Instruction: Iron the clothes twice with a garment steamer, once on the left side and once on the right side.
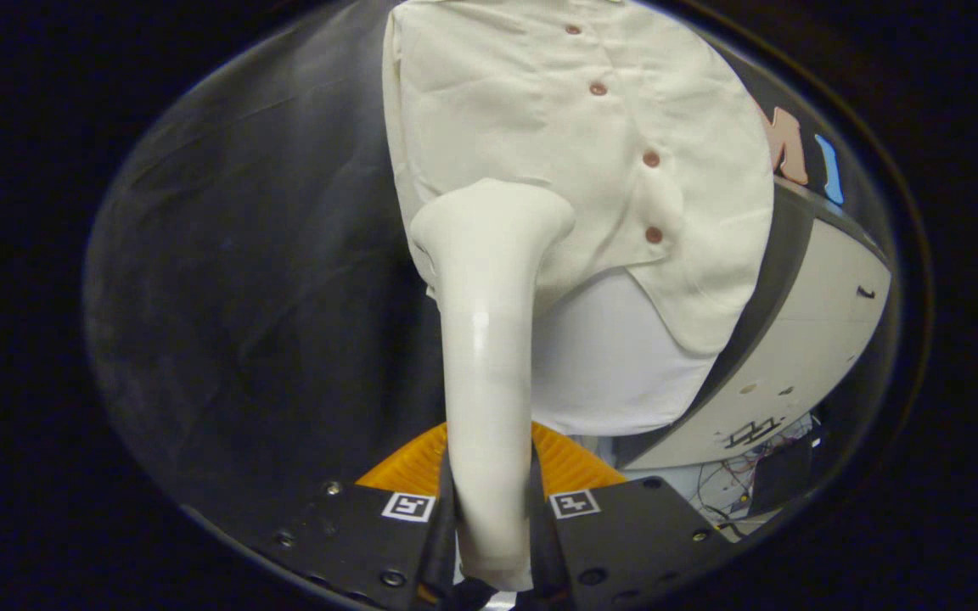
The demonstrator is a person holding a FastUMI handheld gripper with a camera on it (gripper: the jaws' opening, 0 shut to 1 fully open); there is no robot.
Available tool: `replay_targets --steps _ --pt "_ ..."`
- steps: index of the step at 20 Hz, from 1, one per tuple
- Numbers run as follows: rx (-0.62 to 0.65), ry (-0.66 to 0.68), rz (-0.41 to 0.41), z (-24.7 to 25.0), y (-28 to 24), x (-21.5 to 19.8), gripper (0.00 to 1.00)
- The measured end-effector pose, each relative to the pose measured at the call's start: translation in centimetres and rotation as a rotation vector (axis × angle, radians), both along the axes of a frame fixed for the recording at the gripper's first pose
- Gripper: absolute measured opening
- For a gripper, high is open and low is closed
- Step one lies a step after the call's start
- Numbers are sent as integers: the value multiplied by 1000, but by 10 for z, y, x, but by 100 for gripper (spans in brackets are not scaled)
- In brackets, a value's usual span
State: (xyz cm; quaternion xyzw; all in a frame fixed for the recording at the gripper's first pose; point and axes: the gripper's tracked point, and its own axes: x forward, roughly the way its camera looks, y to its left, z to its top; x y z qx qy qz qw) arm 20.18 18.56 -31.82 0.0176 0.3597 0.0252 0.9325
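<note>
Steamer head against the shirt's lower left panel

Steamer (489,356), pale and long-necked, runs straight up between the two fingers of the gripper (493,509), which are closed tight against the sides of its handle. Its flared head sits at the far end, laid against the cream shirt (540,110) near the lower hem, on the panel to the left of the button row. Whether the head actually presses the cloth or rests just off it cannot be told.

The shirt hangs ahead of the fingers with four reddish buttons (651,159) running down its front placket, to the right of the steamer head. Its hem curves up at the middle, and a white under-layer (608,356) shows below it, just right of the steamer's neck.

The gripper points forward and slightly upward toward the garment, with the steamer's neck nearly upright. Two square markers (408,507) sit on the finger blocks either side of the handle.

Dark cloth wall (268,280) spreads behind and left of the shirt. To the right stands a pale curved panel (812,339) with a dark edge, and loose wires (744,475) lie below it.
</note>
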Motion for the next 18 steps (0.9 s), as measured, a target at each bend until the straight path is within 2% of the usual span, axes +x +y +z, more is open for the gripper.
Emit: replay_targets --steps 5,9,18 --pt "45 -117 -49 74 -15 -4 35" --pt "-50 -240 -51 126 -42 5 35" --pt "-36 -450 -118 236 -73 22 34"
